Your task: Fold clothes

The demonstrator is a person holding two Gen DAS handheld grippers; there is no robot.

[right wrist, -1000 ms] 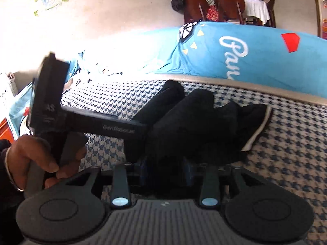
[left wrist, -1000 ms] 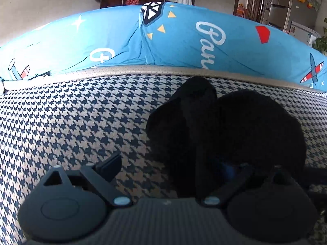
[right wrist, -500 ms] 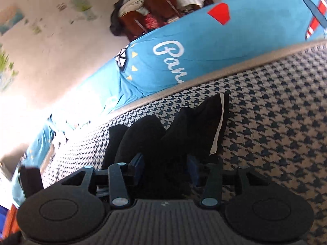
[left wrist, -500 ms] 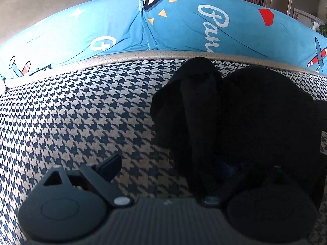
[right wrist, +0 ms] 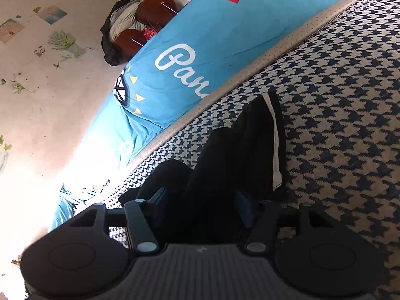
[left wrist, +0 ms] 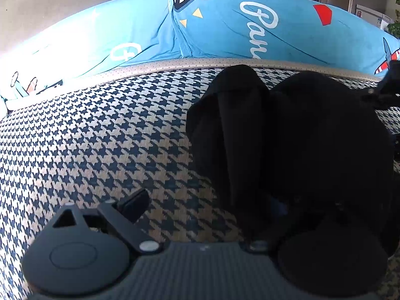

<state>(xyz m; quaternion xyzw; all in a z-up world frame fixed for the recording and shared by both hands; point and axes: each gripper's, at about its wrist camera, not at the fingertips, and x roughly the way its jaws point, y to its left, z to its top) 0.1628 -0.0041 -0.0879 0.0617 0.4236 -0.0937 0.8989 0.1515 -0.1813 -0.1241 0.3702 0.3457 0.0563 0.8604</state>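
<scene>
Right wrist view: your right gripper point(right wrist: 200, 206) has just been opening, black garment point(right wrist: 240, 155) still bunched between its loosening jaws on the checked cover point(right wrist: 350, 105). Your left gripper point(left wrist: 207, 205) stands open, one finger buried under the cloth. Soft, light, floppy goods; take them by the white-striped edge point(right wrist: 275, 145), and keep clear of the blue cushion point(right wrist: 200, 37) at the far side.

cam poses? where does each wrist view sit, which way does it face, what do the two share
Left wrist: on the left gripper, angled down at the black garment on the houndstooth cushion; wide-apart fingers show, the right one under cloth.
Right wrist: on the right gripper, rolled, horizon tilted; jaws just opening around the garment's white-striped end.
Shared: garment, cushion, blue cover.
</scene>
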